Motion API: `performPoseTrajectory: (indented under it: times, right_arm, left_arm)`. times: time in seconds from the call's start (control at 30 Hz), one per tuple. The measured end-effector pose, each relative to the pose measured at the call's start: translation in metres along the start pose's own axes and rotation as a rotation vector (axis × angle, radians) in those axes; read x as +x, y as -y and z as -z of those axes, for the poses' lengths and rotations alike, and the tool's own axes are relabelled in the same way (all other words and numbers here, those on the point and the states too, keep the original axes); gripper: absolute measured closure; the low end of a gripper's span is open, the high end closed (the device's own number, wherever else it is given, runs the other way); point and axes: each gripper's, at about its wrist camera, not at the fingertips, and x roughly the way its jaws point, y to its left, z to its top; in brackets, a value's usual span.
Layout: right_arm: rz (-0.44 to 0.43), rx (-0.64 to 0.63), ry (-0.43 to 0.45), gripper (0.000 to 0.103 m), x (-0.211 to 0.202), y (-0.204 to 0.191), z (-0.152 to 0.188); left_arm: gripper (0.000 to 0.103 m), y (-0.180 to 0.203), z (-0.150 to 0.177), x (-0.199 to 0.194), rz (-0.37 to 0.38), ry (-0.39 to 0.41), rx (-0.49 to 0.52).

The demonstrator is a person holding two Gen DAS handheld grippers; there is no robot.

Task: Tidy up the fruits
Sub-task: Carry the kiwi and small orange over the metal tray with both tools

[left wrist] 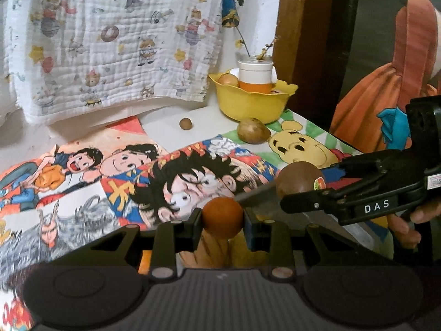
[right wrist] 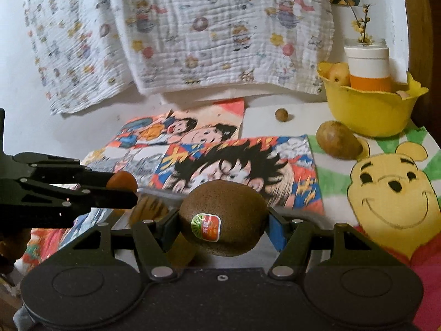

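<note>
My left gripper (left wrist: pixel 222 220) is shut on a small orange fruit (left wrist: pixel 222 216) above the cartoon-print table; it also shows at the left of the right wrist view (right wrist: pixel 121 190). My right gripper (right wrist: pixel 223 226) is shut on a brown kiwi (right wrist: pixel 223 220) with a sticker, also seen in the left wrist view (left wrist: pixel 300 180). A yellow bowl (left wrist: pixel 252 102) (right wrist: pixel 369 110) stands at the back right and holds a pale fruit (right wrist: pixel 338 74) and a white-and-orange jar (right wrist: pixel 368 67). A yellow-brown fruit (left wrist: pixel 253 131) (right wrist: pixel 337 143) lies before the bowl.
A small round brown fruit (left wrist: pixel 185 123) (right wrist: pixel 281 115) lies on the white surface left of the bowl. A printed cloth (left wrist: pixel 110 41) hangs behind the table. A wooden post (left wrist: pixel 297 41) stands right of the bowl. A person in orange (left wrist: pixel 399 96) is at the right.
</note>
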Motion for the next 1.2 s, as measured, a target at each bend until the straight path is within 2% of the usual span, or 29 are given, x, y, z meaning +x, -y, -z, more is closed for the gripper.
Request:
performPoseTrajectory:
  times: [0.23, 0.53, 0.83, 1.2]
  right_arm:
    - [-0.028, -0.022, -0.022, 0.036, -0.013, -0.015, 0.026]
    - [-0.035, -0.060, -0.050, 0.036, -0.017, -0.021, 0.049]
    - [-0.020, -0.100, -0.062, 0.036, -0.009, -0.023, 0.055]
    - [-0.023, -0.121, -0.070, 0.036, -0.001, -0.023, 0.053]
  left_arm:
    - [0.069, 0.013, 0.025, -0.016, -0.013, -0.005, -0.027]
    - [0.069, 0.015, 0.041, -0.011, -0.077, -0.097, -0.076]
    - [0.069, 0.013, 0.042, -0.002, -0.107, -0.161, -0.089]
    - [0.068, 0.007, 0.043, 0.013, -0.087, -0.225, -0.115]
